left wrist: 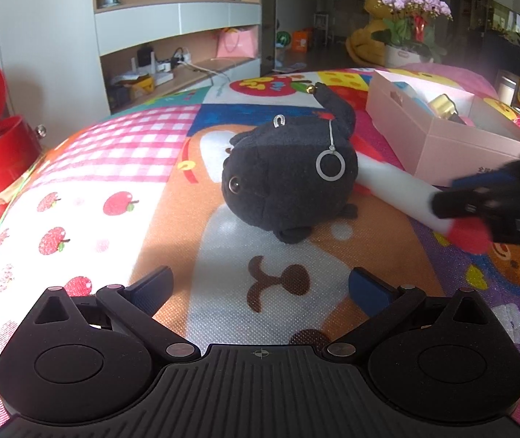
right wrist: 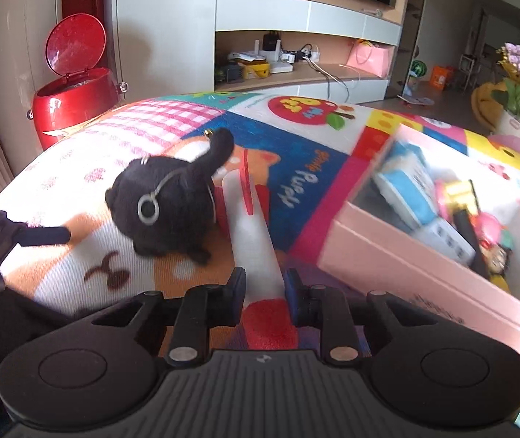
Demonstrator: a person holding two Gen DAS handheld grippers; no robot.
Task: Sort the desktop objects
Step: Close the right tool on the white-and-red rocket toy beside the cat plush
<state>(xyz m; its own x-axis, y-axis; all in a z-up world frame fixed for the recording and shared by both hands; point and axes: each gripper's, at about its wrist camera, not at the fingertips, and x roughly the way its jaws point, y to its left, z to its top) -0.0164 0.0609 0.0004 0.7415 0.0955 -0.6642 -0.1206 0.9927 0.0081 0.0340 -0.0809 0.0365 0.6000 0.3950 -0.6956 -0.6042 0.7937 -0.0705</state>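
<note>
Between the right jaws, white tube (right wrist: 250, 241).

Daylight washed out the mat (left wrist: 88, 182) left of the plush (left wrist: 289, 182), whose right side blurred; fisheye bent the edges.

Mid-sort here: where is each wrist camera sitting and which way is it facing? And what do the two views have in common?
Left wrist: sits behind the left tongs, open over the mat, facing the black plush; the right tongs enter at right.
Right wrist: sits behind the right tongs, shut on the white tube near its red end, facing plush and pink box; the left tongs show at left.
Shared: plush, tube, pink box, red bin, shelf unit.
</note>
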